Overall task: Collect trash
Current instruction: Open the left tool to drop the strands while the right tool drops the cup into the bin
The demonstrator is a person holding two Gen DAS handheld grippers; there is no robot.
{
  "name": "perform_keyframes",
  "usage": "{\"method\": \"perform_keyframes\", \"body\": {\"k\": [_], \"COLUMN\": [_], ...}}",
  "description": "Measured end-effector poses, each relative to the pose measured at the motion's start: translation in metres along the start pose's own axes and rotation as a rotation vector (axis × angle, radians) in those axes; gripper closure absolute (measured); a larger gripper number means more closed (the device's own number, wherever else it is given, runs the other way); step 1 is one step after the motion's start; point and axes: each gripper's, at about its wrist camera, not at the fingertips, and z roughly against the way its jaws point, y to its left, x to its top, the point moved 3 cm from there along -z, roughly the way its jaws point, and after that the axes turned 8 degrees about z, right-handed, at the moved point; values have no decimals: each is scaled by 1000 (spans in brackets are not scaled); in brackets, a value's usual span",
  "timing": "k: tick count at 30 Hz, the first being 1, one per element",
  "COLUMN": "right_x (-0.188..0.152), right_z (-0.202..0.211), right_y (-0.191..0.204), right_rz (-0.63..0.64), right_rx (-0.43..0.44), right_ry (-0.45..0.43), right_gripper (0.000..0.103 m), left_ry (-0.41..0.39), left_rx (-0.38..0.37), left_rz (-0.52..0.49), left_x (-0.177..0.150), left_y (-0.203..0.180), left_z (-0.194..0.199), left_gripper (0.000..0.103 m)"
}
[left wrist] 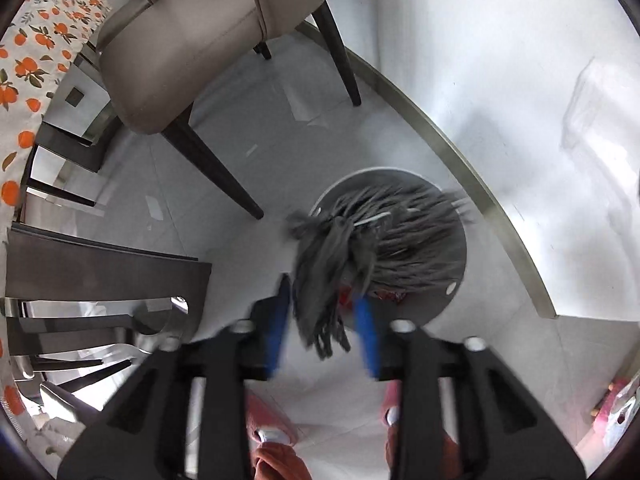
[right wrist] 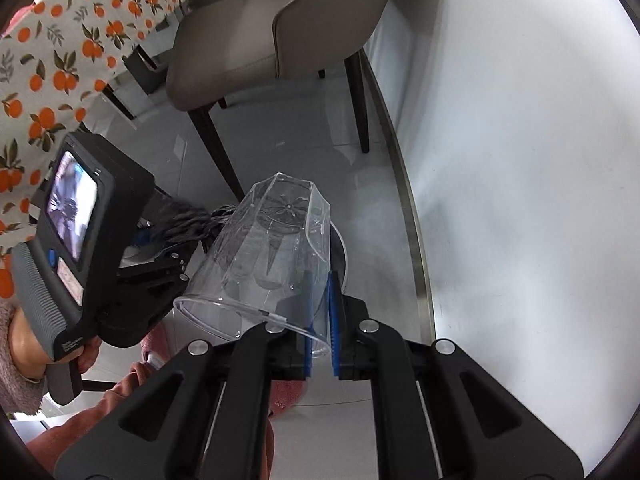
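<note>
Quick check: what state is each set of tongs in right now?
Left tongs: open, grey rag between the fingers.
Right tongs: shut on clear plastic cup.

A round bin (left wrist: pixel 448 300) stands on the floor (left wrist: pixel 224 184) beside the wall (left wrist: pixel 500 80), with a chair (left wrist: pixel 180 52) behind it. A bundle of cords (left wrist: pixel 360 248) is draped over the bin's near rim. A table (left wrist: pixel 36 52) lies at the far left.

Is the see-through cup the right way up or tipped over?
Tipped over. The clear cup lies slanted, its open rim facing the camera, pinched at its wall by the right gripper.
</note>
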Motion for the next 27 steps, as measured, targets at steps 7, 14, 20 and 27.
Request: {"method": "perform_keyframes", "body": {"k": [7, 14, 20, 27], "right_x": [2, 13, 25, 31], "right_z": [-23, -58, -72, -72], "right_y": [3, 15, 21, 23], "right_rz": [5, 25, 32, 40], "right_rx": [16, 19, 14, 4], "right_ry": [16, 52, 61, 51], "right_gripper": [97, 97, 95, 87], "left_ry": [-33, -38, -33, -34], "left_rx": [-8, -4, -6, -5], "left_rz": [18, 21, 35, 38], "left_x": [0, -4, -6, -5], "left_y": [11, 22, 31, 34], "left_z": [8, 12, 17, 18], "left_gripper": [39, 36, 36, 36]}}
